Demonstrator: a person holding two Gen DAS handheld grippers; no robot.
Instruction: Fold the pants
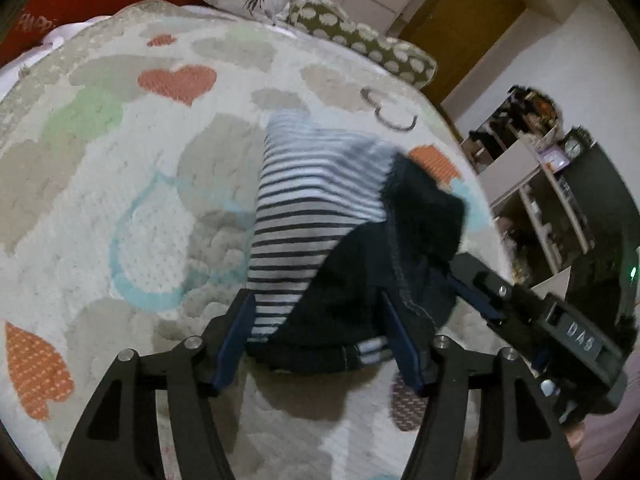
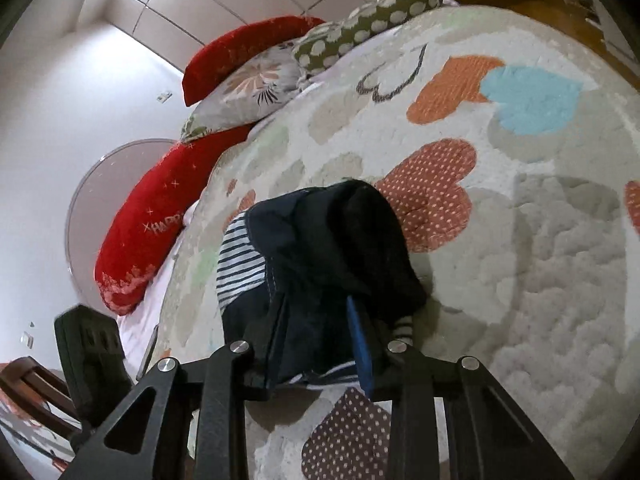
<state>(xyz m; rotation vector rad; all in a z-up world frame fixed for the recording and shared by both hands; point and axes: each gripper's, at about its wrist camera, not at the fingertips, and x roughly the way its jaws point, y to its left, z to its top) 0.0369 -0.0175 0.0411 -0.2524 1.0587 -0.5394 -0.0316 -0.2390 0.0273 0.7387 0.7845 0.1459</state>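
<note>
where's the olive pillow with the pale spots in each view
Left wrist: olive spotted pillow sits top centre, at the far edge of the heart-print bedspread.
Right wrist: same pillow sits top centre-right, right of the floral pillow.
Shared landmark: the dark outlined heart stitched just below the pillow.

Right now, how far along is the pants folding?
Midway, it seems. The pants are already bunched on the bedspread, navy part lapped over the striped part. Both tools, left and right, have cloth between their fingers. Flattening and any last fold remain.
</note>
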